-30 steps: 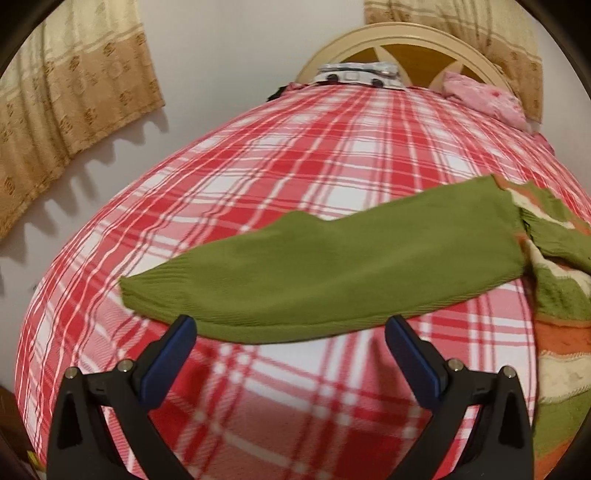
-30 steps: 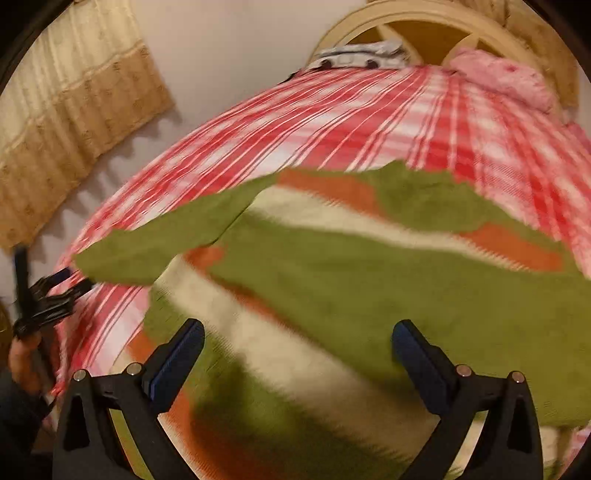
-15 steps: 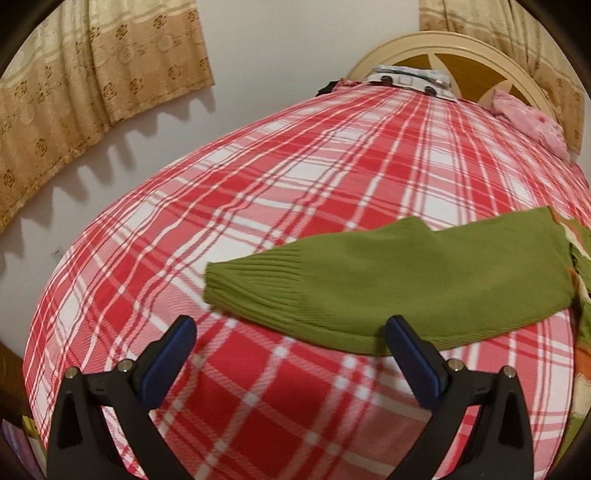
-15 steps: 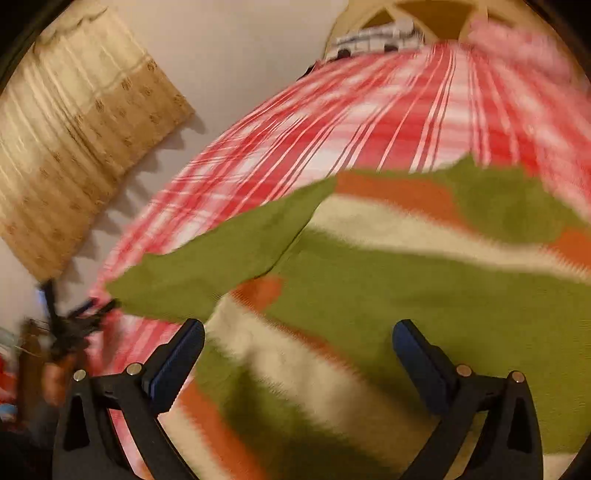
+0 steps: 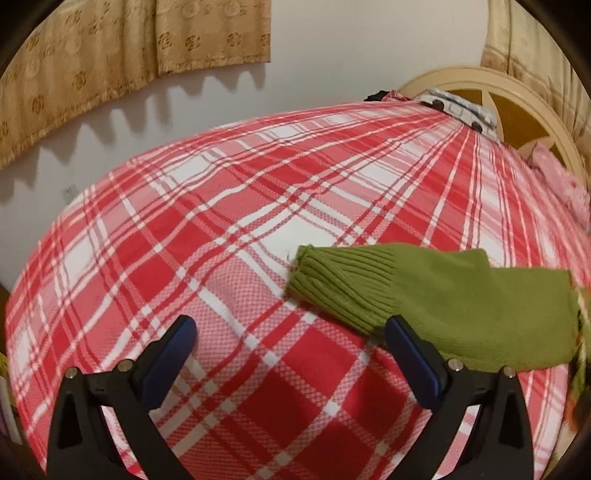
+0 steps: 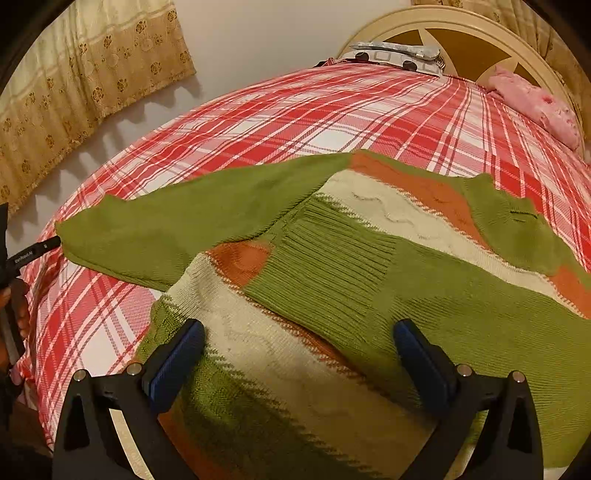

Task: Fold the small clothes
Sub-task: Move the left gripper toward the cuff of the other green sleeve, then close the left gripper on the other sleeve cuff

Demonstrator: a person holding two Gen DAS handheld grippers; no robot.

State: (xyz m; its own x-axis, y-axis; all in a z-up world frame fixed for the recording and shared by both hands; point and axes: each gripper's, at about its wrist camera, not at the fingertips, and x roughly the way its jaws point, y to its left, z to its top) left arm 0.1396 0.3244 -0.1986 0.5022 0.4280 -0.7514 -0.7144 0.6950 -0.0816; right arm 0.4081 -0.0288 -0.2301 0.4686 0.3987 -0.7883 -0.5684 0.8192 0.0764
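A small knitted sweater [image 6: 332, 266] with green, orange and cream stripes lies flat on the red plaid bed. One green sleeve is folded across its body. The other green sleeve [image 5: 436, 295] stretches out to the left, its ribbed cuff [image 5: 332, 284] just ahead of my left gripper's right finger. My left gripper [image 5: 288, 350] is open and empty, low over the bedspread beside the cuff. My right gripper [image 6: 299, 350] is open and empty, over the sweater's lower body. The left gripper's tip [image 6: 33, 253] shows at the far left of the right wrist view.
The red and white plaid bedspread [image 5: 221, 229] covers the whole bed. A cream wooden headboard [image 6: 461, 26] stands at the far end, with a pink cloth [image 6: 535, 103] and a grey patterned pillow [image 6: 395, 55]. Beige curtains [image 5: 110, 55] hang on the left wall.
My left gripper has moved left along the outstretched sleeve, from its middle to the cuff. My right gripper has shifted a little over the sweater's body. Both stay open.
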